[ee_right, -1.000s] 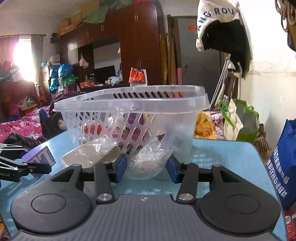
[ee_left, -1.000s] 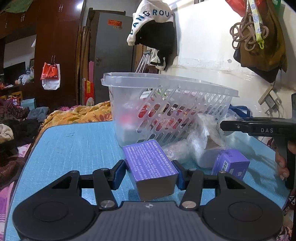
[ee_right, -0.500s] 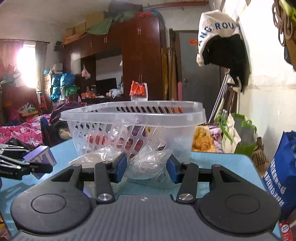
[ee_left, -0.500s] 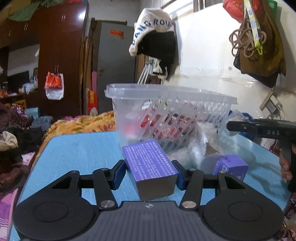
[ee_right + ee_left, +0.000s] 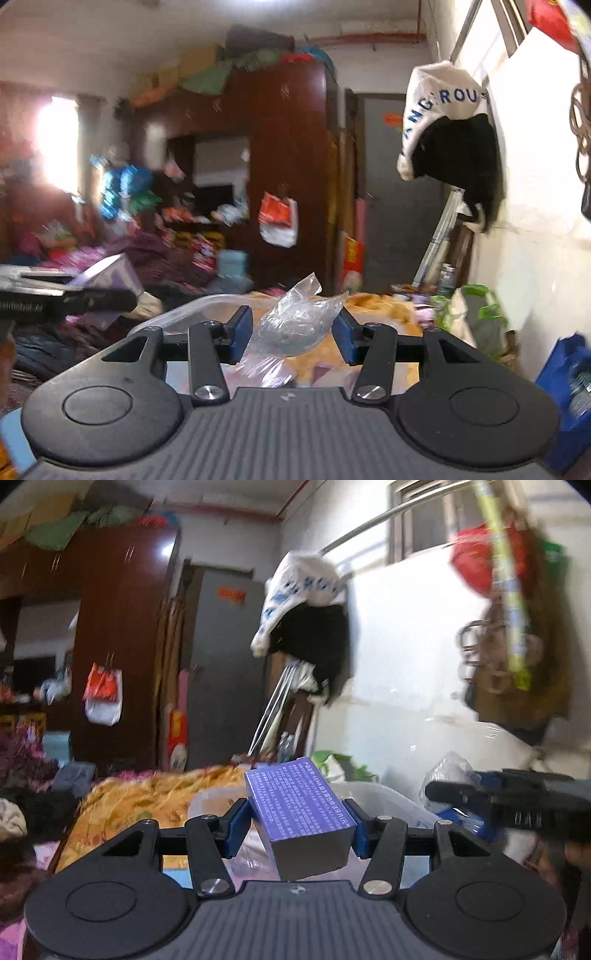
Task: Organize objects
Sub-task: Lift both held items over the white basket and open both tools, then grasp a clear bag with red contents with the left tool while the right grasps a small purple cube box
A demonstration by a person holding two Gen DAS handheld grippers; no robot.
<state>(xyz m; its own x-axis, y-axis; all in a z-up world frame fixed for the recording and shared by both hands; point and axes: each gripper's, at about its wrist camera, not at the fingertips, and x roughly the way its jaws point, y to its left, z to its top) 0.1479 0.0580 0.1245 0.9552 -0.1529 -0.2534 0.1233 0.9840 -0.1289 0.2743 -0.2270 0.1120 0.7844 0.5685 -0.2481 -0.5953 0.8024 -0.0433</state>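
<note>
Purple carton [image 5: 301,818] clamped across its long sides by the left gripper [image 5: 299,825], both blue pads flush on its flanks. Right gripper [image 5: 291,334] pinches a crumpled clear plastic bag [image 5: 291,326], loose film sticking up at 12 o'clock. Clear basket [image 5: 373,794] rim lies just beyond and below both loads; in the right view the carton shows at 9 o'clock. Judgement: both items carried above the rim for a drop-in. Advice: bring each load well over the basket opening, lower before releasing, and stagger the releases so the grippers don't collide. Views blurred; basket contents unreadable.
</note>
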